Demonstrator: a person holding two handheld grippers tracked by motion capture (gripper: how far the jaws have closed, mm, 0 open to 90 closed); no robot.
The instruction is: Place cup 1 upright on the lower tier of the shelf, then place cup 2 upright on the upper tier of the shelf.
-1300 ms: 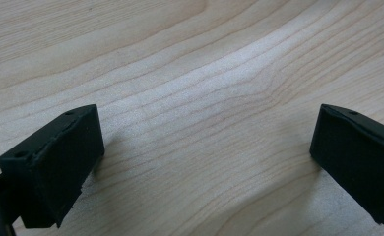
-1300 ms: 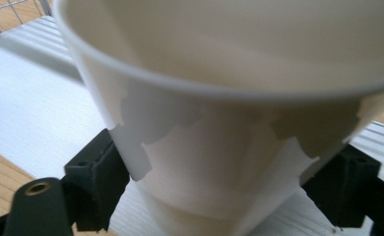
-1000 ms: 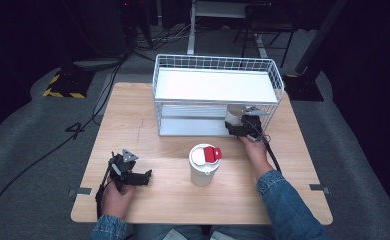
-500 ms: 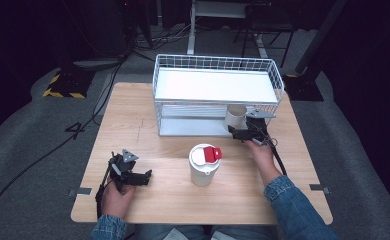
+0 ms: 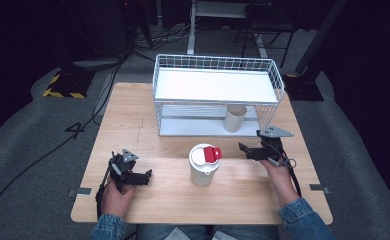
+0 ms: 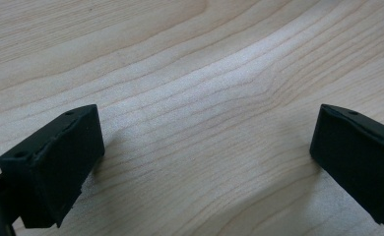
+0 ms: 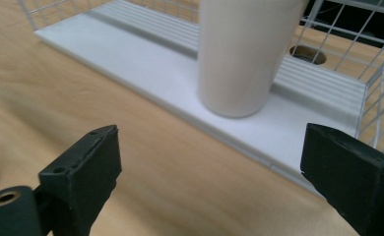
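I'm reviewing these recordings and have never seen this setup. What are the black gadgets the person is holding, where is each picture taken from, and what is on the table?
A person sits at a wooden table, holding a hand-operated two-jaw gripper in each hand. The high view looks down from above; the left gripper rests on the table, and the right gripper is nearer the rack. The other two pictures come from cameras riding on the grippers, looking between their black jaws. Both are open and hold nothing. On the table stand a white wire rack, a beige cup on its lower shelf, and a white container with a red-tabbed lid.
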